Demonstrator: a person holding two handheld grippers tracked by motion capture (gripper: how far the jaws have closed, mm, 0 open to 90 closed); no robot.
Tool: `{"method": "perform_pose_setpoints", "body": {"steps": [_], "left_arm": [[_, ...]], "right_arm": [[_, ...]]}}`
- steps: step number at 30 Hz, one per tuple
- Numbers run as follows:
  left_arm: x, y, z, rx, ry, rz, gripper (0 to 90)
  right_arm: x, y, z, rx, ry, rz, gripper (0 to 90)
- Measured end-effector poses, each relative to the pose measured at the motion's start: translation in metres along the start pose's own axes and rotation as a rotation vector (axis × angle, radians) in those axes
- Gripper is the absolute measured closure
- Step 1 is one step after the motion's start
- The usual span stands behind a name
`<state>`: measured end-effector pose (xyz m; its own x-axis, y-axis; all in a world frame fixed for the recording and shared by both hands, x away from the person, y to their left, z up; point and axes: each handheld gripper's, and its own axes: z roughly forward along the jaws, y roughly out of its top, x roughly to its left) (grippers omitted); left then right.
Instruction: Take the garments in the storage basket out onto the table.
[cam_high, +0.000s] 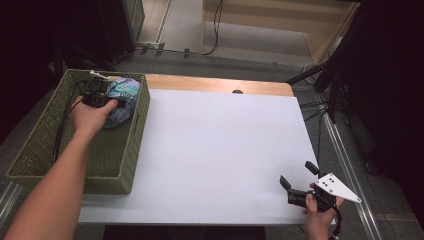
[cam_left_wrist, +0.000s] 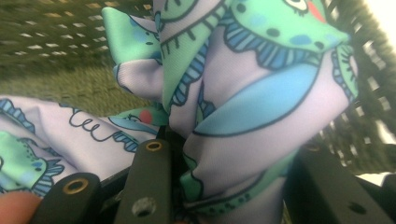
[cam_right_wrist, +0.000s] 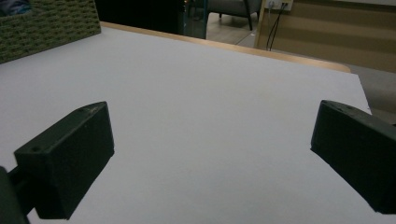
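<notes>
In the high view the left gripper (cam_high: 102, 96) reaches into the far end of the green woven basket (cam_high: 30, 150) that stands at the left edge of the white table top (cam_high: 215, 150); its jaws are clamped on a bunched printed cloth (cam_high: 122, 97), pale lilac with green and blue cartoon figures; the cloth lies against the basket's far right corner. In the left gripper view the cloth (cam_left_wrist: 243, 107) rises in a gathered fold from between the two black jaws, with more of it spread low at the left and the basket's weave (cam_left_wrist: 51, 32) behind; no writing or label can be read on it. The right gripper (cam_high: 300, 182) rests at the table's near right corner, well apart from the basket; in the right gripper view its jaws stand wide apart over bare white surface (cam_right_wrist: 210, 116), nothing between them.
</notes>
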<state>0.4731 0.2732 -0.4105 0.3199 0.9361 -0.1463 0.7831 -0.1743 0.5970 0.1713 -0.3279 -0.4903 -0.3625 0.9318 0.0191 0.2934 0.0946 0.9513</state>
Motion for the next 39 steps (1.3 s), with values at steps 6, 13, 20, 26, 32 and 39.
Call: {"method": "perform_pose_setpoints", "body": {"steps": [6,13,20,26,32,39], "left_arm": [[0.000,-0.002,-0.016,-0.059,-0.011,-0.009,63.2],[-0.006,-0.005,-0.030,-0.127,-0.007,-0.019,63.4],[-0.017,-0.006,-0.044,-0.168,-0.008,0.017,63.5],[-0.031,-0.004,-0.054,-0.201,-0.021,0.054,63.5],[-0.049,0.000,-0.063,-0.229,-0.021,0.093,63.7],[-0.067,0.003,-0.072,-0.265,-0.035,0.125,63.7]], "right_arm": [[0.001,0.000,0.001,-0.002,0.004,-0.005,0.0],[0.002,0.000,0.001,-0.001,0.008,-0.007,0.0],[0.002,0.000,0.002,-0.004,0.011,-0.009,0.0],[0.003,0.000,0.003,-0.004,0.015,-0.007,0.0],[0.003,0.000,0.003,-0.004,0.017,-0.010,0.0],[0.003,0.000,0.003,-0.011,0.016,-0.013,0.0]]}}
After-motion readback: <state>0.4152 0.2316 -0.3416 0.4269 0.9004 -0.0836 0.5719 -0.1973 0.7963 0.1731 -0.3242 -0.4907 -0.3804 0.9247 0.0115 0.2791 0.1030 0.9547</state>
